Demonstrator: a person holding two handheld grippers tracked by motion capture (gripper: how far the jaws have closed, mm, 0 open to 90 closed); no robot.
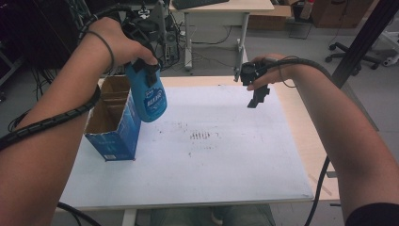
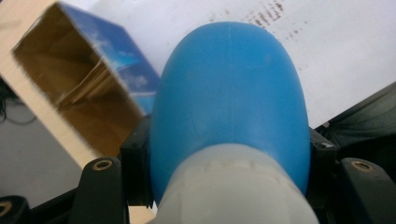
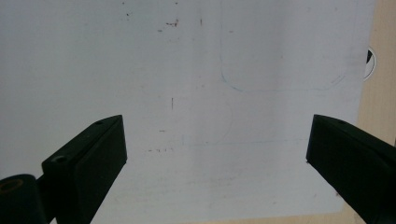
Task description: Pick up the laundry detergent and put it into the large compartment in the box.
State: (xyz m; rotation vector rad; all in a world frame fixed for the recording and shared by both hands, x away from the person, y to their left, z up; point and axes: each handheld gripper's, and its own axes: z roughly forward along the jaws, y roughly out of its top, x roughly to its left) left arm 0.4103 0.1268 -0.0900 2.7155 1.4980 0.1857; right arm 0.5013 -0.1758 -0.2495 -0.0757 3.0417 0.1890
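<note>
1. My left tongs (image 1: 147,70) are clamped on the neck end of the blue bottle (image 1: 151,99), which hangs in the air at the upper left of the high view, base pointing down.
2. The bottle sits just beside the open cardboard box (image 1: 113,122), over its right edge; I cannot tell whether they touch.
3. In the left gripper view the bottle (image 2: 231,93) fills the centre, the box (image 2: 84,88) at upper left.
4. My right tongs (image 1: 258,96) stand wide apart with nothing between them, above the white sheet (image 1: 211,160) on the tabletop (image 1: 313,141), upper right of centre.
</note>
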